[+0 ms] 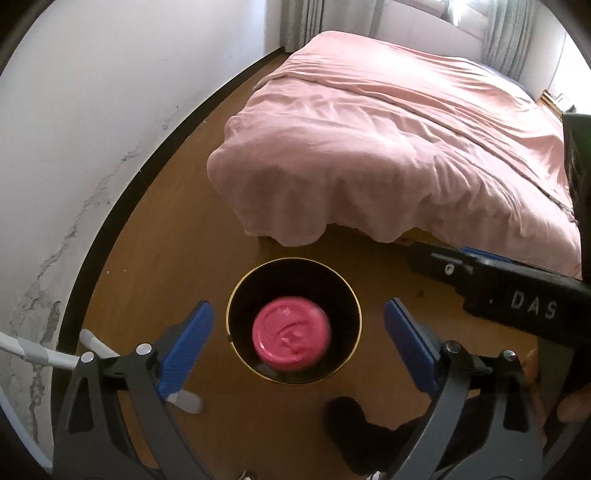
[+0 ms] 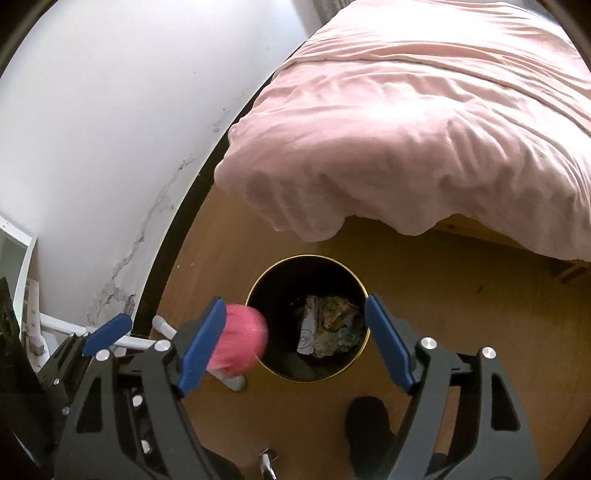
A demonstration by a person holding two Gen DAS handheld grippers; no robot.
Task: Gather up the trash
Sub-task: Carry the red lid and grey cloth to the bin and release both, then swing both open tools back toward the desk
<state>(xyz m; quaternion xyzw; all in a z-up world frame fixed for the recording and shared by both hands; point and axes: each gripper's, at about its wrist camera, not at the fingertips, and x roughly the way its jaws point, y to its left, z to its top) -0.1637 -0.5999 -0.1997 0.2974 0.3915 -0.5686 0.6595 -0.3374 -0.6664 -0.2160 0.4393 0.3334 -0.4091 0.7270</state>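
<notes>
Both claws hang above the black bin [image 1: 236,295], left gripper [image 1: 297,332] and right gripper [image 2: 295,341] spread wide, gripping nothing; the blurred pink cup [image 1: 291,334], apparently released, drops toward 6 o'clock inside

A bed [image 1: 388,147] is filling the upper right of both views — a wrinkled pink cover [image 2: 406,129] is draping over its near corner and hanging just above a wooden floor [image 1: 166,229]. A white wall [image 1: 92,110], showing grey cracked patches low down, is curving along the left side, with a dark baseboard [image 1: 155,155] running where it meets the floor. Pale curtains [image 1: 509,33] are hanging beyond the bed's far end, and a white metal frame [image 2: 33,280] is standing against the wall at the left edge — part of it is lying along the floor.
</notes>
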